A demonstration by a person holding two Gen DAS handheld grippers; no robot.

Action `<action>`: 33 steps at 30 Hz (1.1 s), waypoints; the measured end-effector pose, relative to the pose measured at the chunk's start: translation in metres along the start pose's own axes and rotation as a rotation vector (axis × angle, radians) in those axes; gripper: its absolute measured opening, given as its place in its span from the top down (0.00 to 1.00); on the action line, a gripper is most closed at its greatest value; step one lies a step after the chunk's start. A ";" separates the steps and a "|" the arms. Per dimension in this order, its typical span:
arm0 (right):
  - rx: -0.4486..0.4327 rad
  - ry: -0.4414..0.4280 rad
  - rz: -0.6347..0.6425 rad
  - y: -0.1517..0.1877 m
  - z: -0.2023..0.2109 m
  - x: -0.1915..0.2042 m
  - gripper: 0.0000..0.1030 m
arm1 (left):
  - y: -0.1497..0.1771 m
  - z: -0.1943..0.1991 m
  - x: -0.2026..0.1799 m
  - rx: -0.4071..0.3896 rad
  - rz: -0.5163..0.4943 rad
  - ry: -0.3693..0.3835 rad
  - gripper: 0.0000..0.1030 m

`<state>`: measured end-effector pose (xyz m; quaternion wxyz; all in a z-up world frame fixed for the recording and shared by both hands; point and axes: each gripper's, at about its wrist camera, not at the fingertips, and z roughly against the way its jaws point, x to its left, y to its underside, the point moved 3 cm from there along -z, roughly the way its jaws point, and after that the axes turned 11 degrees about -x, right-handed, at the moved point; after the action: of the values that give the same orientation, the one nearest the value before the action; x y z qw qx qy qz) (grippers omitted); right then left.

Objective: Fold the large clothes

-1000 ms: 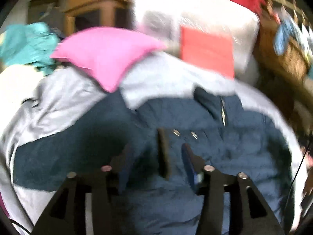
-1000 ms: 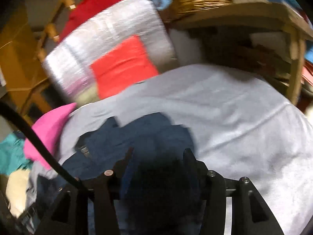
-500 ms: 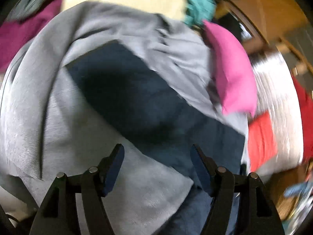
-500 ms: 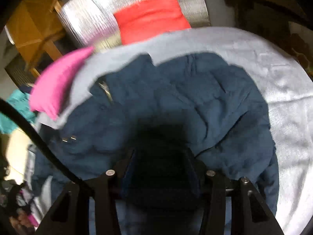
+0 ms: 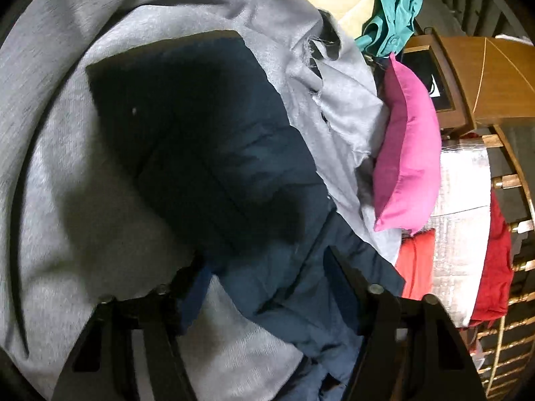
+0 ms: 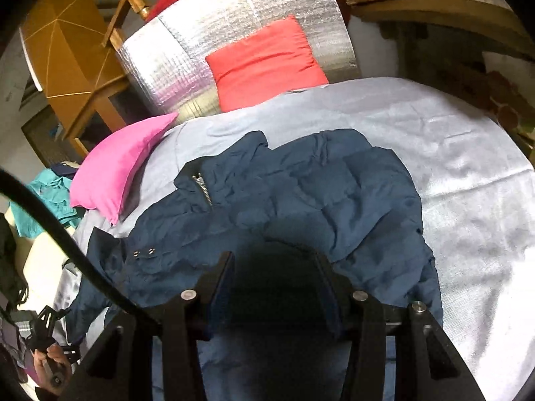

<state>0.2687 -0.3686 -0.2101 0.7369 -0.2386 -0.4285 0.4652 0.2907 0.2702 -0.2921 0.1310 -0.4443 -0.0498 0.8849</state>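
Navy jacket [image 6: 301, 193] lying soft, puffy, slippery mid-sheet [image 6: 468, 167]; we're hovering both claws wide, empty; gripping sleeve cuff.

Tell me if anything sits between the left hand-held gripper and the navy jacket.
Nothing visible does. The left hand-held gripper hangs open directly over the navy jacket spread on the grey sheet. The pink pillow lies off to the side.
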 end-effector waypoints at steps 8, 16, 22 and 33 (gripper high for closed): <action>-0.012 0.010 0.014 -0.003 -0.003 -0.007 0.49 | -0.002 0.002 -0.027 -0.125 -0.199 -0.110 0.89; -0.061 0.034 -0.061 -0.014 0.009 -0.027 0.49 | 0.046 0.050 -0.126 -0.273 -0.552 0.117 0.91; -0.079 0.054 -0.116 -0.021 0.014 -0.045 0.49 | 0.128 0.086 -0.182 -0.346 -0.837 0.354 0.91; -0.097 0.056 -0.198 -0.032 0.019 -0.070 0.49 | 0.291 0.075 -0.215 -0.039 -1.170 0.596 0.91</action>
<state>0.2540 -0.4460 -0.2046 0.7785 -0.2436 -0.4514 0.3618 0.2992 -0.0663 -0.1407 0.5907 -0.5724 -0.2606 0.5055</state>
